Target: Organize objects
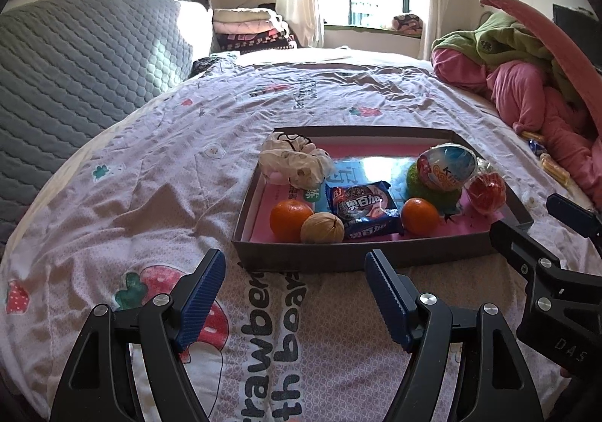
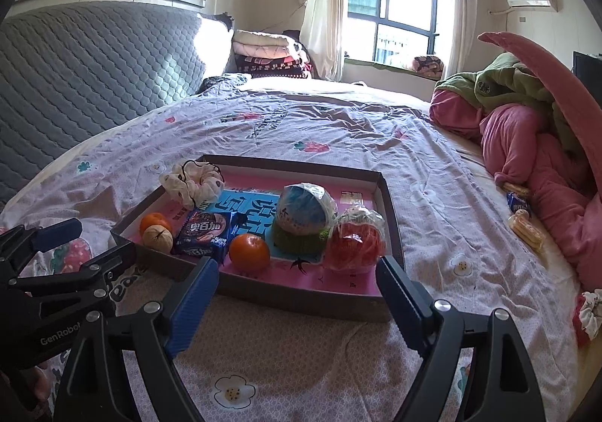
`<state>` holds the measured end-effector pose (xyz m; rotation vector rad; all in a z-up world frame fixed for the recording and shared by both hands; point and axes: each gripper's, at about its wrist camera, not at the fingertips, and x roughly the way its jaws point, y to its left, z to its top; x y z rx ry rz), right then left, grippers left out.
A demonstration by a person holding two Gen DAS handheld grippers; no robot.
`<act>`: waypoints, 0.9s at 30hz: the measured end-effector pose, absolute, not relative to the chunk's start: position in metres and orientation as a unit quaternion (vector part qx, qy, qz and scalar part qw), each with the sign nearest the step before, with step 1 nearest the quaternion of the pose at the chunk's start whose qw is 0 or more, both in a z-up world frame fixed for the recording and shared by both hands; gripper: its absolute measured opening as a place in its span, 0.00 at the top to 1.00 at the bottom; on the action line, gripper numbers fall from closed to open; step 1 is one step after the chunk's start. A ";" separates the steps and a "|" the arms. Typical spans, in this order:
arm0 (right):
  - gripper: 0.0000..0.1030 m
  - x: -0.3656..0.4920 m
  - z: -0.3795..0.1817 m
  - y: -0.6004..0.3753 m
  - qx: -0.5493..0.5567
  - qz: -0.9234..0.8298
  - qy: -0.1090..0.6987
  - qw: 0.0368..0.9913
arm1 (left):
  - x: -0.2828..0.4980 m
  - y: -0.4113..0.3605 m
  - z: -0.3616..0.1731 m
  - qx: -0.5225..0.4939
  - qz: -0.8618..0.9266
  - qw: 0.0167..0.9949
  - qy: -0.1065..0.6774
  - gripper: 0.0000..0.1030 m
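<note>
A shallow dark box with a pink floor lies on the bed. It holds two oranges, a walnut, a blue cookie packet, a white scrunchie, a Kinder egg on a green ring, and a red wrapped ball. My left gripper is open and empty in front of the box. My right gripper is open and empty at the box's near edge.
Loose snacks lie by the pink bedding: a blue packet and wrapped biscuits. A red-white scrunchie lies at the right edge. Pink and green blankets pile up at right, a grey headboard at left.
</note>
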<state>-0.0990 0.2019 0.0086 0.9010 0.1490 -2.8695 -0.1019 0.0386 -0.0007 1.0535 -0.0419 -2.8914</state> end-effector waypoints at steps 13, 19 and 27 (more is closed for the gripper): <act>0.17 -0.083 -0.002 0.210 0.305 -0.950 0.038 0.062 | -0.085 0.044 -0.006 0.340 -0.940 0.027 -0.007 0.25; 0.17 -0.075 -0.002 0.215 0.298 -0.952 0.029 0.066 | -0.079 0.044 -0.008 0.339 -0.941 0.025 0.001 0.25; 0.17 -0.064 0.000 0.212 0.279 -0.957 0.029 0.075 | -0.073 0.044 -0.010 0.339 -0.941 0.026 0.001 0.25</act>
